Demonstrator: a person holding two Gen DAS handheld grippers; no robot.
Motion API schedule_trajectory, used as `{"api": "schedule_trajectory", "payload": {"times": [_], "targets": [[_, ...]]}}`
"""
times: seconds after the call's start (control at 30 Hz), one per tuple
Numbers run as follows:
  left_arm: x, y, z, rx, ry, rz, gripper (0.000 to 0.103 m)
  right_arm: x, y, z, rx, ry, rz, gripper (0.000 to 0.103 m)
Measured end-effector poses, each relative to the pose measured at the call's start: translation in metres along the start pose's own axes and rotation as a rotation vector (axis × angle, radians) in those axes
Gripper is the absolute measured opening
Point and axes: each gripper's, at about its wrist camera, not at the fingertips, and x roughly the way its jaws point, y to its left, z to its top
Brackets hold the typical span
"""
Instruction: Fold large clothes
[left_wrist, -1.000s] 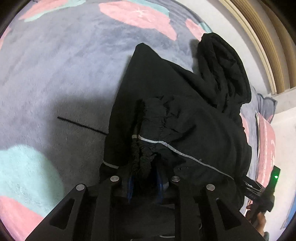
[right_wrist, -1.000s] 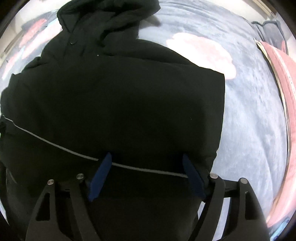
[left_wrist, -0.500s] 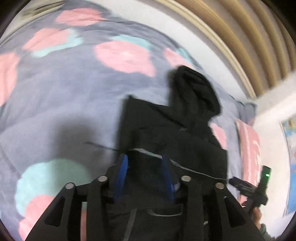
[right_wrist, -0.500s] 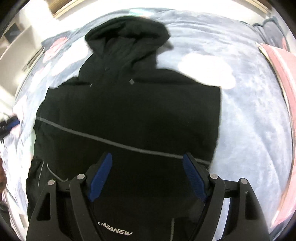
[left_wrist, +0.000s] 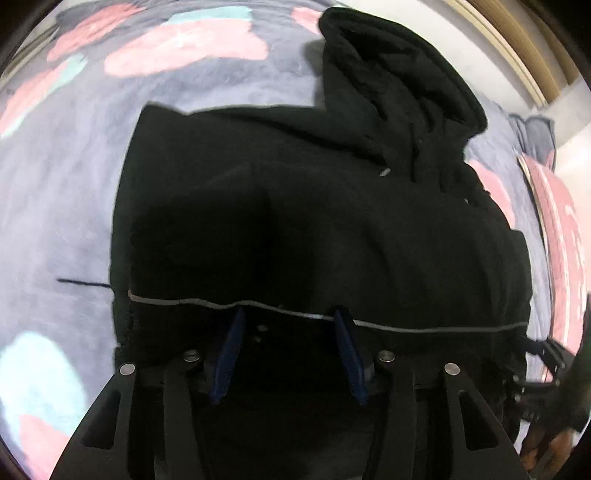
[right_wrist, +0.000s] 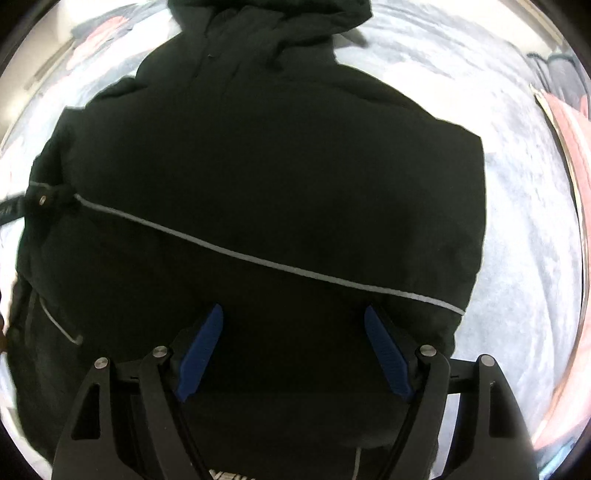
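Observation:
A large black hooded jacket (left_wrist: 332, 221) lies flat on the blanket, hood (left_wrist: 399, 85) at the far end, sleeves folded in. A thin grey reflective stripe (left_wrist: 258, 305) runs across it. My left gripper (left_wrist: 288, 317) is open and empty, low over the jacket's near part. In the right wrist view the jacket (right_wrist: 277, 166) fills the frame, its stripe (right_wrist: 258, 260) slanting across. My right gripper (right_wrist: 293, 314) is open wide and empty over the jacket's lower part.
A grey fleece blanket (left_wrist: 74, 184) with pink and teal patches covers the surface. A pink striped cloth (left_wrist: 561, 236) lies at the right edge. The right gripper and a hand (left_wrist: 546, 398) show at the left view's right edge. A wall with wooden trim (left_wrist: 517, 44) stands behind.
My left gripper let go of the bunched jacket fabric and opened. Both grippers rose, then dropped back close over the jacket, which now lies flatter.

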Motion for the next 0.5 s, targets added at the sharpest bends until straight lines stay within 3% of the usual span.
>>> {"api": "schedule_trajectory", "payload": {"times": [0.1,0.2,0.37,0.43,0.5], "targets": [[-0.045,-0.011,0.008,0.041,-0.100,-0.111,0.048,-0.038,-0.005,0.017,0.025,-0.134,0.068,0.081],[-0.059,-0.013,0.022,0.048,-0.153,-0.134,0.050,-0.048,-0.002,0.042,0.014,-0.200,0.022,0.081],[-0.007,-0.001,0.034,-0.014,-0.062,-0.075,0.050,-0.006,-0.008,0.063,0.085,-0.125,0.002,0.081],[0.013,0.005,0.029,-0.026,-0.009,-0.044,0.049,0.012,-0.012,0.059,0.096,-0.082,-0.040,0.081],[0.021,0.004,0.026,-0.006,-0.006,-0.035,0.049,0.026,-0.010,0.048,0.048,-0.043,-0.081,0.081]]}}
